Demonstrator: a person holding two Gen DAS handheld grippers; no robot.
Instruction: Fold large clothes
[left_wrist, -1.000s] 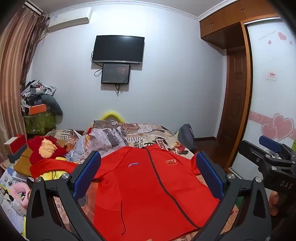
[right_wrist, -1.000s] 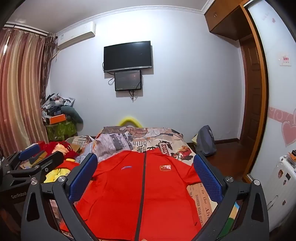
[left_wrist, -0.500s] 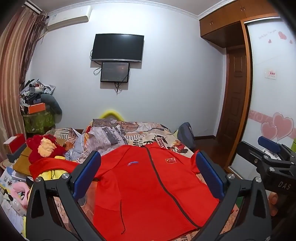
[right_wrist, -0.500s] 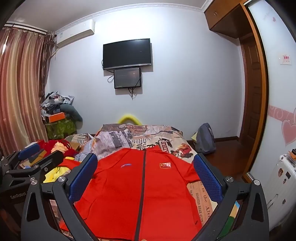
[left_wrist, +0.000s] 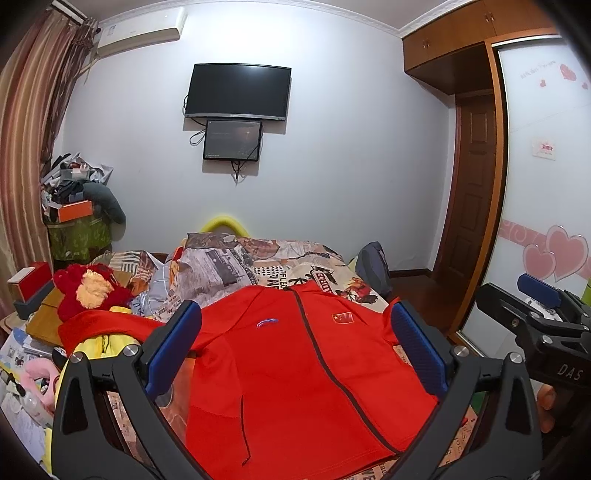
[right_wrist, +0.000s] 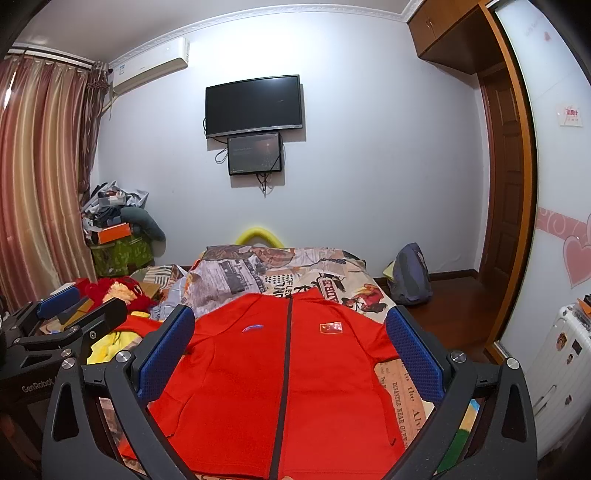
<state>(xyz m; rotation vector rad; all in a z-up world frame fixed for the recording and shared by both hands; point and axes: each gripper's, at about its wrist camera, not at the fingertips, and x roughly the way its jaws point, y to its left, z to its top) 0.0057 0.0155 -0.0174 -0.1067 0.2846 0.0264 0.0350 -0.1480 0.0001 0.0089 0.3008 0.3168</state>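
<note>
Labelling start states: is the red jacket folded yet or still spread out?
Spread out. The red jacket lies flat, front up, on the bed, zipper closed and straight, one sleeve stretched sideways. No fold visible.

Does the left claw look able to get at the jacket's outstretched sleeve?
Probably yes: the left claw is open, above the jacket, and the sleeve lies uncovered to its left.

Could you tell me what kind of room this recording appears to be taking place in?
Most likely a home bedroom: a red jacket lies on a bed with printed bedding, a television hangs on the wall, and a built-in wardrobe stands to the right.
</note>
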